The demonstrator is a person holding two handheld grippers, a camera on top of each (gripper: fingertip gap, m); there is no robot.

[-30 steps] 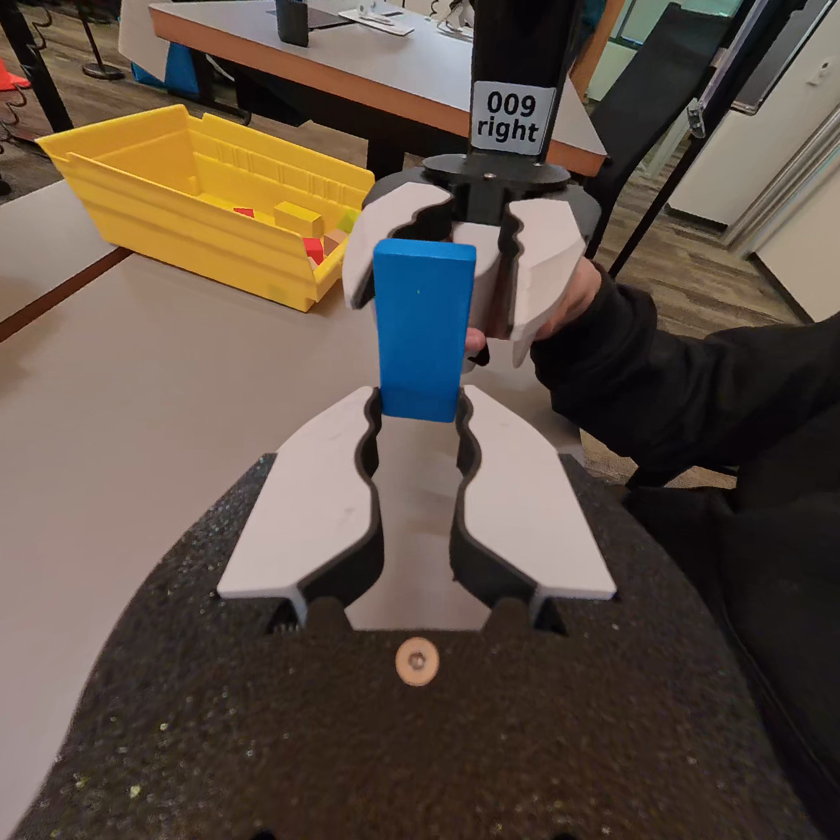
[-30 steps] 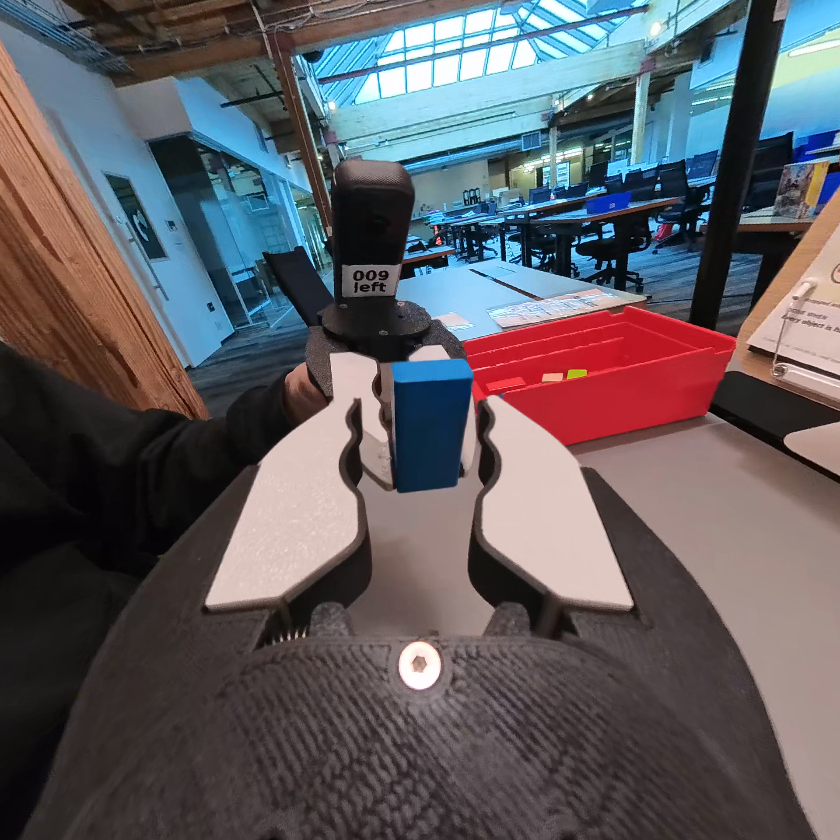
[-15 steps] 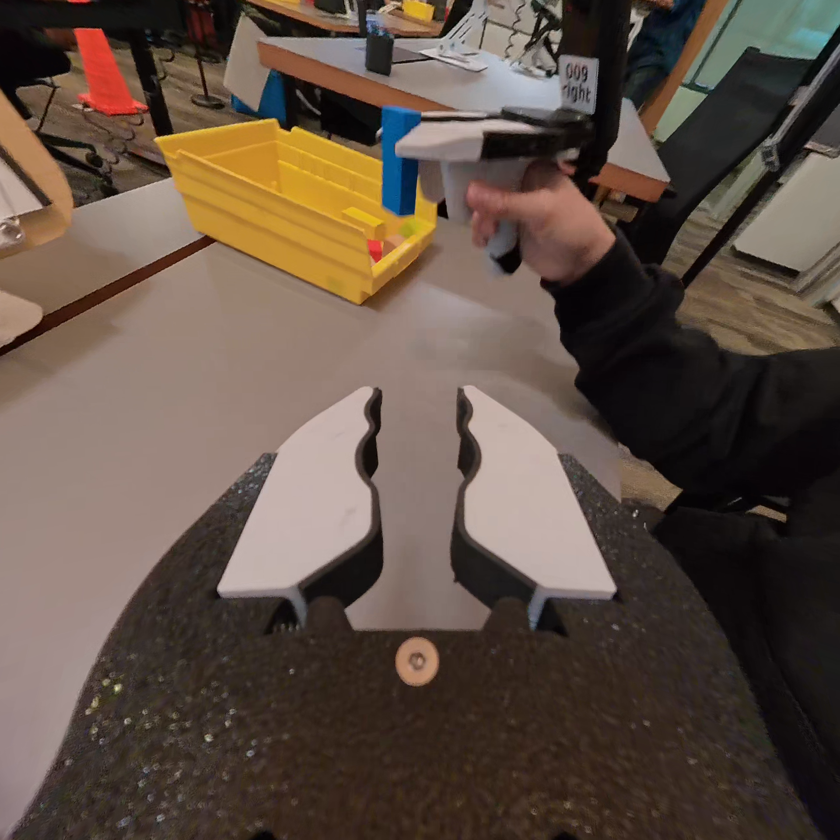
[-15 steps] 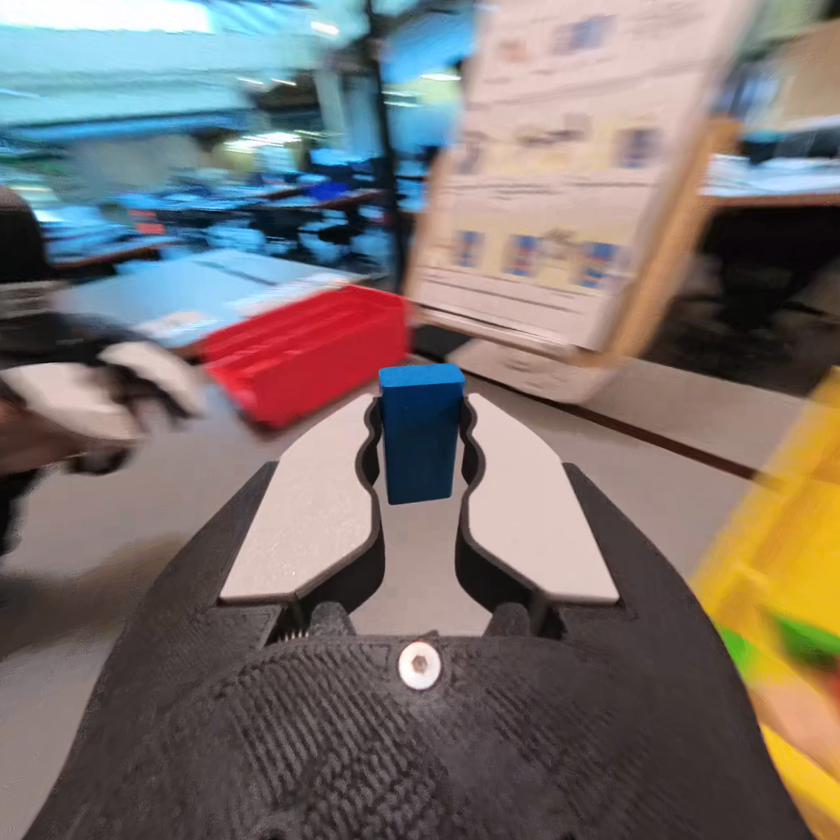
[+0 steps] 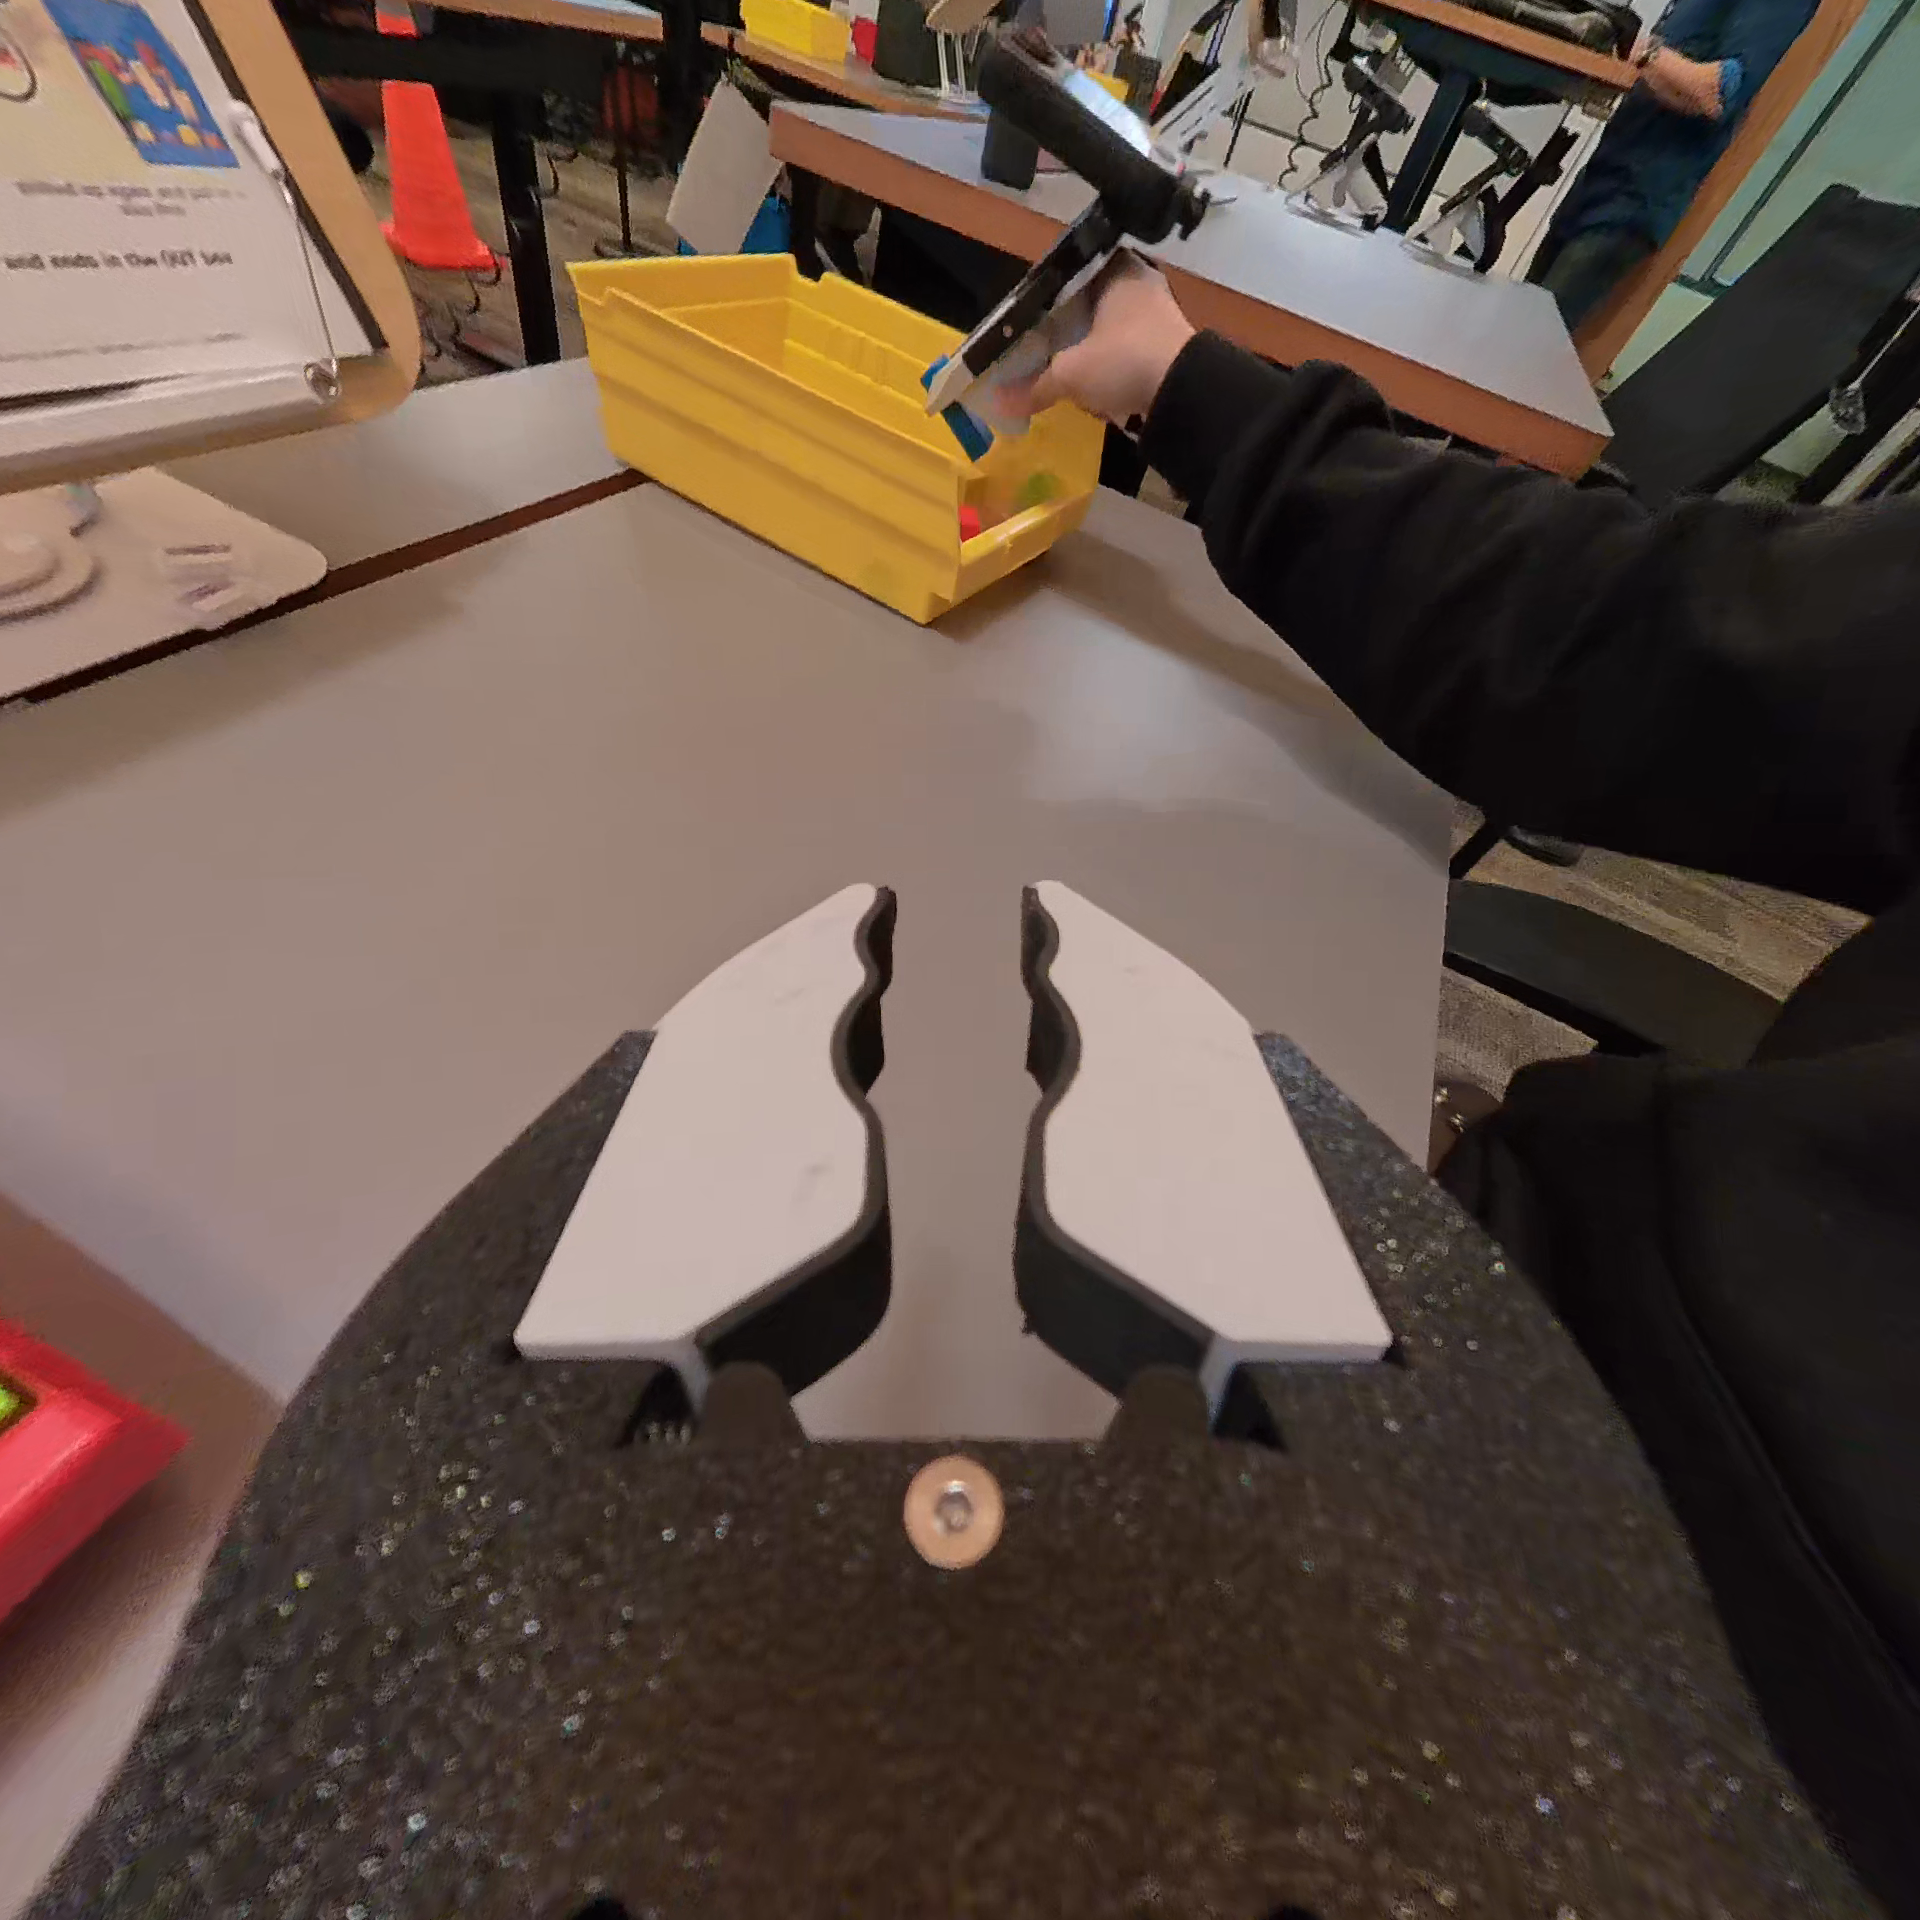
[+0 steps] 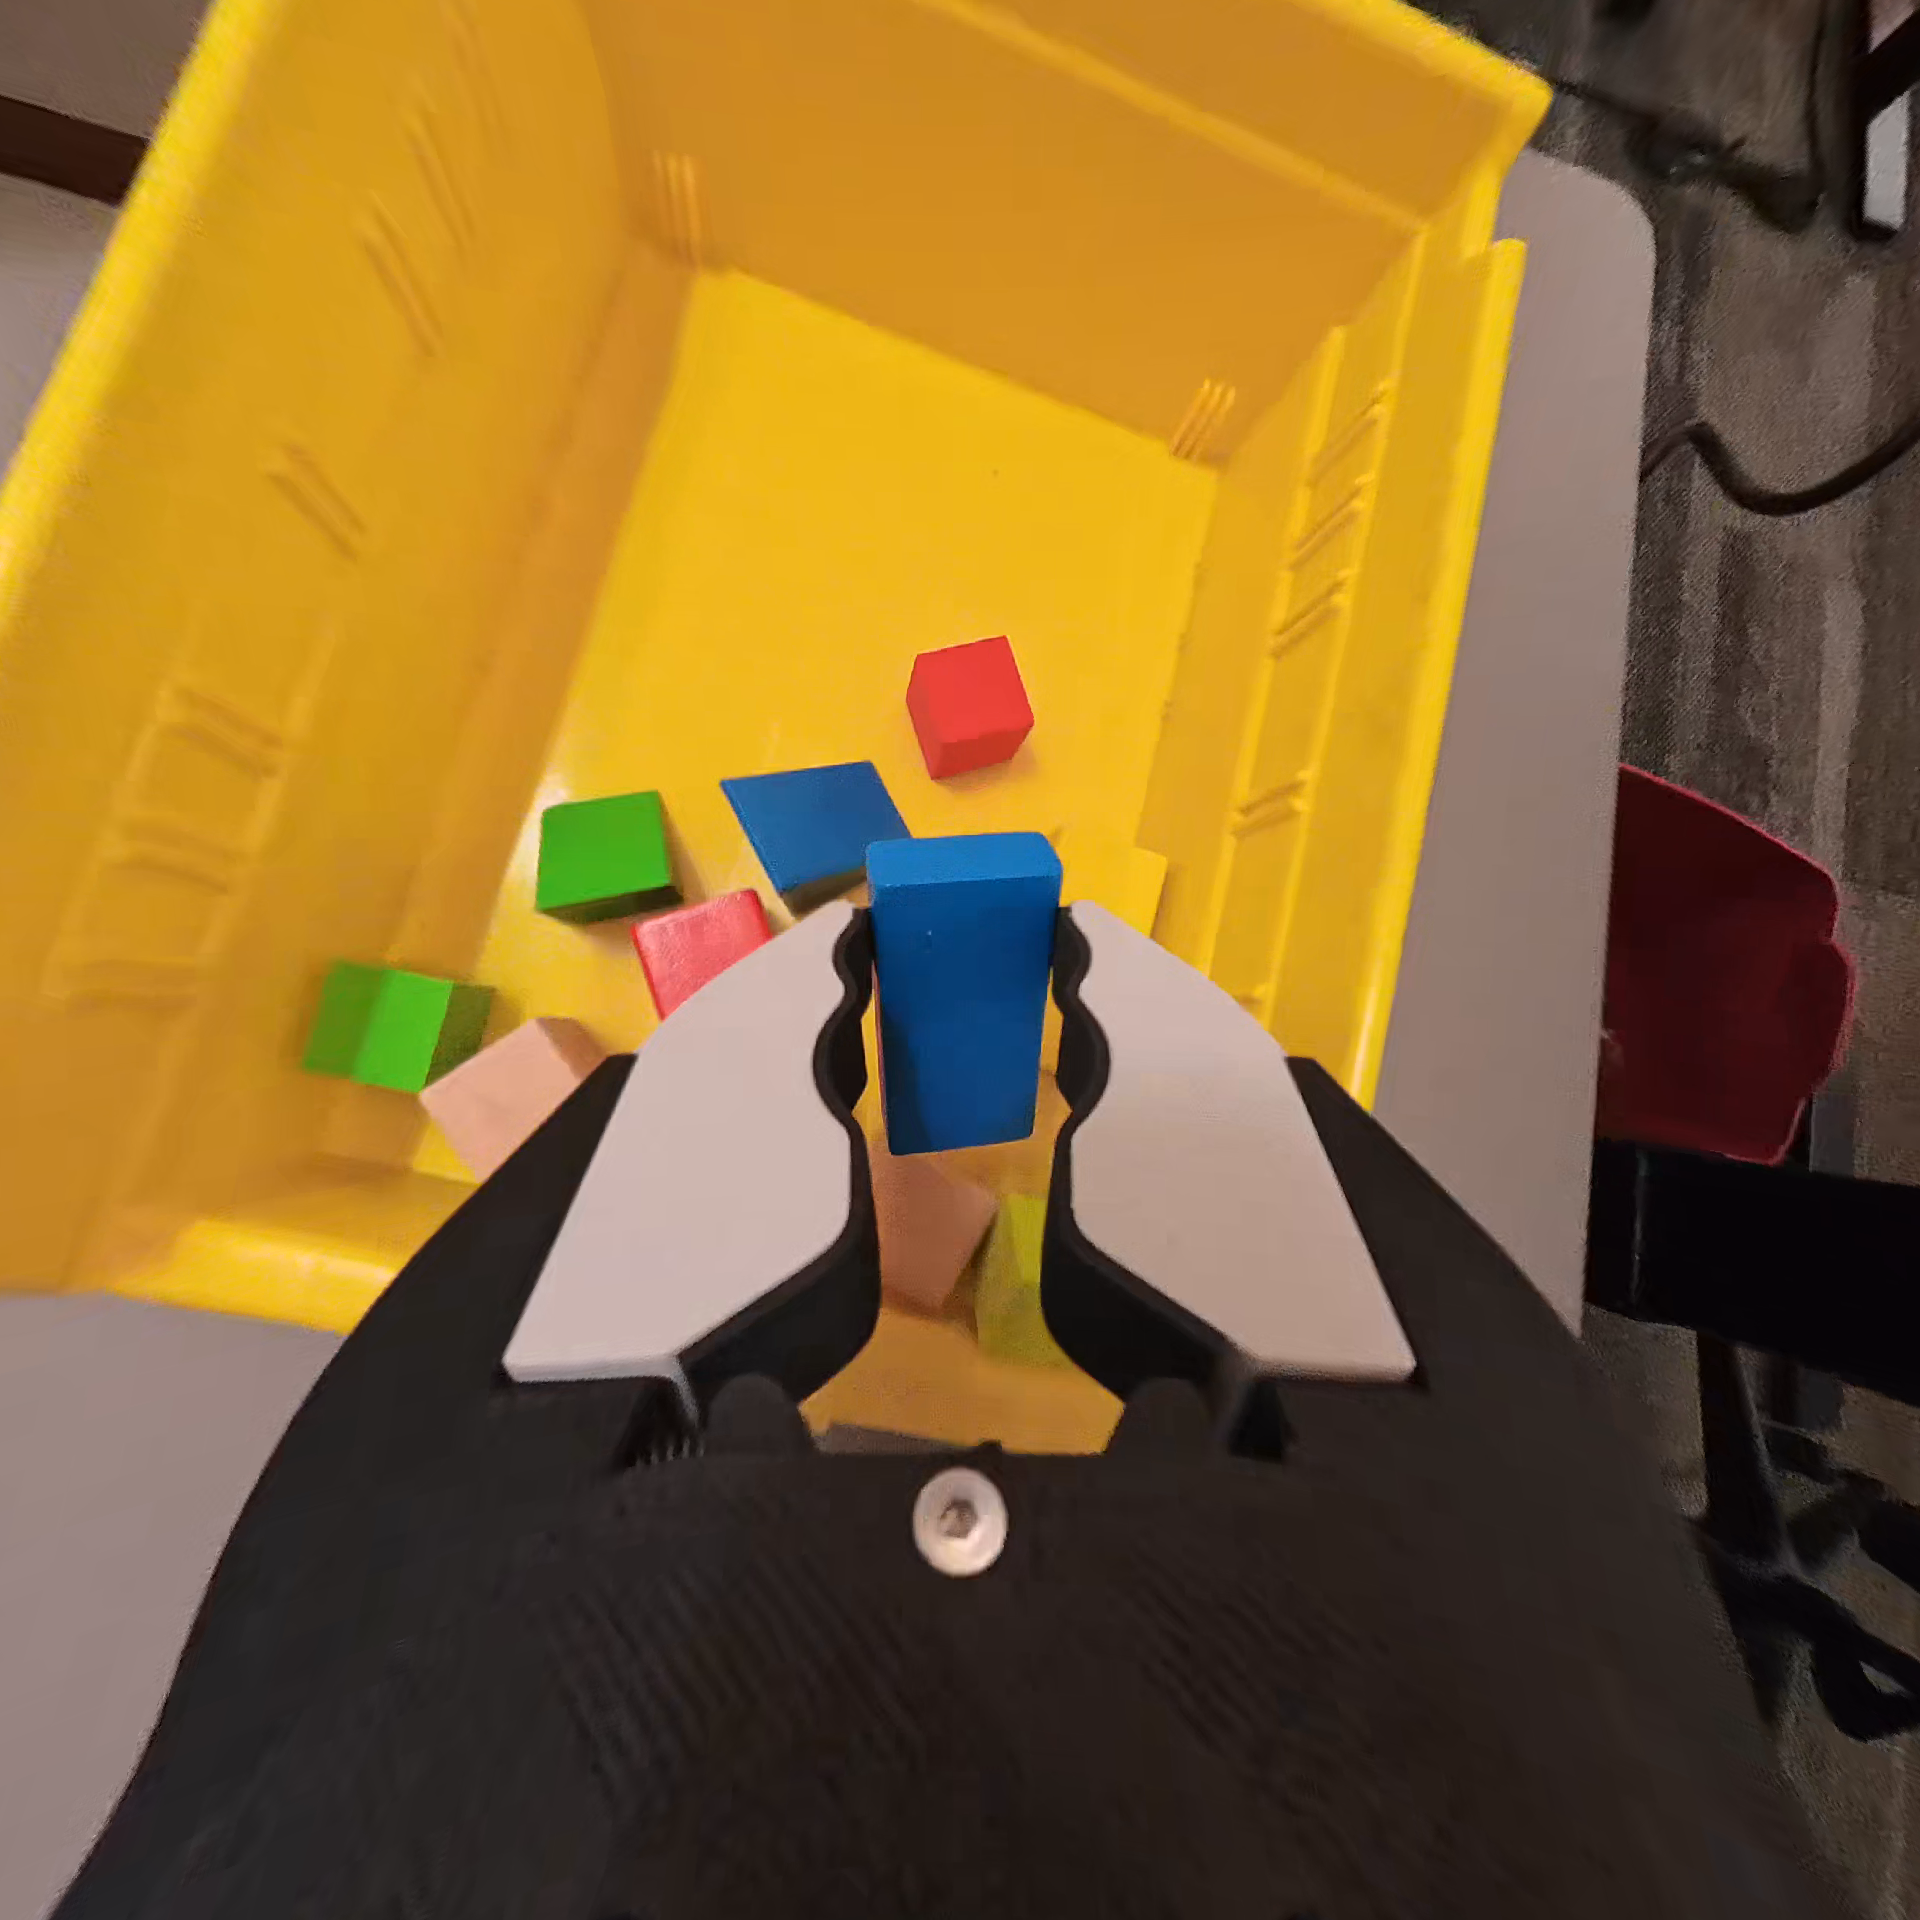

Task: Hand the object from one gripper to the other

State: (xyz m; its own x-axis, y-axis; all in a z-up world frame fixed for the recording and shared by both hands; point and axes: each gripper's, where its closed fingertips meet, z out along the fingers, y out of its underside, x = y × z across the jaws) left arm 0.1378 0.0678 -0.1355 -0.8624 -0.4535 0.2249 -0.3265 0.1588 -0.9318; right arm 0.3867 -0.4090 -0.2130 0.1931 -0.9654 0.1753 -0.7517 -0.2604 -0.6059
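Blue block (image 6: 961,997) clamped in right gripper (image 6: 961,920), both pads pressed on its sides, long axis sticking out past the fingertips. Gripper + block are held above the yellow bin (image 6: 935,187), pointing down into it. Left wrist view confirms: right gripper (image 5: 961,400) w/ a bit of blue block (image 5: 968,431) at its tip, over the near-right end of the bin (image 5: 769,436), held by a hand (image 5: 1107,358) in a black sleeve.

Left gripper (image 5: 958,904) is released, jaws apart w/ nothing between them, only bare grey table (image 5: 520,779) showing thru the gap. It's well apart from the bin, nearer the table's near edge.

Bin contents: red cube (image 6: 968,704) far, flat blue piece (image 6: 816,831), two green blocks (image 6: 605,854) (image 6: 395,1023) to the left, red block (image 6: 698,948) partly behind the left finger, tan blocks (image 6: 509,1091) near.

Red bin corner (image 5: 62,1455) at near left of left wrist view.
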